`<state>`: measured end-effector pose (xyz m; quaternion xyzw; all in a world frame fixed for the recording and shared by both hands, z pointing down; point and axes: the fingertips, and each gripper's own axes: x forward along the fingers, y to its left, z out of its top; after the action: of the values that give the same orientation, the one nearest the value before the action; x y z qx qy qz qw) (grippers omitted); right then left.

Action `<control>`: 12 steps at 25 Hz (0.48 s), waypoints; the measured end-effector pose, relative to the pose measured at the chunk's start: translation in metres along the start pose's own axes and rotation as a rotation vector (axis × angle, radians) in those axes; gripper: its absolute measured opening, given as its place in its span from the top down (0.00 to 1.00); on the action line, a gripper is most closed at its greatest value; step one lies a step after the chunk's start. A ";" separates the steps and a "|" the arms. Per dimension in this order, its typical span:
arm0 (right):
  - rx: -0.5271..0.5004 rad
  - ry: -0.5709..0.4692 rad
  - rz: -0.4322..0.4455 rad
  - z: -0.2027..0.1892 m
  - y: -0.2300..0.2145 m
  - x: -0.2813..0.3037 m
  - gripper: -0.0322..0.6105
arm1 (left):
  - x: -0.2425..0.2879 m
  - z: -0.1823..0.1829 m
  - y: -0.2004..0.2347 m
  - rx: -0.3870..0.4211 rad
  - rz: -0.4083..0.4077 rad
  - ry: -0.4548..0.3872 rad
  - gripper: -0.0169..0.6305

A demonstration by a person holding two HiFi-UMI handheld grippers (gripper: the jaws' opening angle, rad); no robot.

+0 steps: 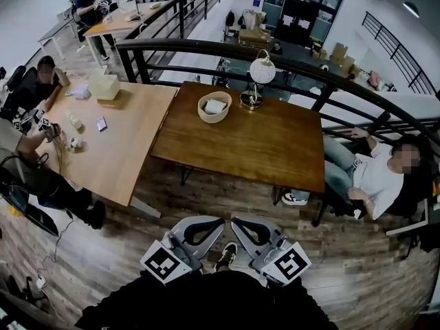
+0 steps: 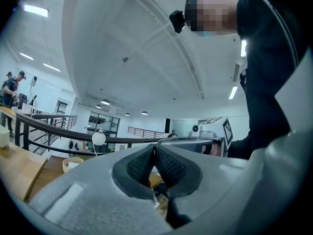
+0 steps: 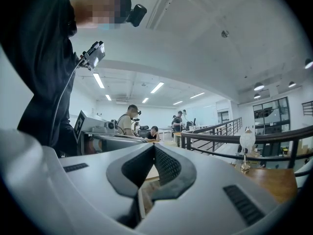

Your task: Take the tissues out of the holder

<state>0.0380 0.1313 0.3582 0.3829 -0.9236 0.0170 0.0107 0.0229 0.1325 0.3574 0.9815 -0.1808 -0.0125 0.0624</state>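
Left tool (image 1: 221, 221) and right tool (image 1: 234, 219) sit side by side low in the head view, close to the person's body, well apart from the dark wooden surface (image 1: 268, 150). Both tools are closed, pads together, nothing between them (each tool's own view confirms this). The holder (image 1: 214, 119), a pale round bowl, stands near the far edge of that surface with the tissues (image 1: 215, 105) inside. A lamp (image 1: 261, 71) with a white globe stands just beside the holder. Black railing (image 1: 295, 52) runs behind.
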 end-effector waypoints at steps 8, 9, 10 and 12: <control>0.017 -0.010 0.030 0.001 -0.063 -0.013 0.94 | 0.064 0.004 0.014 0.008 0.032 0.011 0.96; 0.018 -0.012 0.036 0.000 -0.070 -0.014 0.94 | 0.070 0.004 0.016 0.009 0.038 0.012 0.96; 0.020 -0.013 0.042 -0.001 -0.077 -0.015 0.94 | 0.077 0.003 0.018 0.009 0.043 0.013 0.96; 0.025 -0.017 0.052 -0.001 -0.089 -0.019 0.94 | 0.091 0.002 0.019 0.007 0.054 0.019 0.96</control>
<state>0.1147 0.0817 0.3609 0.3588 -0.9331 0.0253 -0.0024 0.1009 0.0822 0.3573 0.9765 -0.2068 -0.0006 0.0611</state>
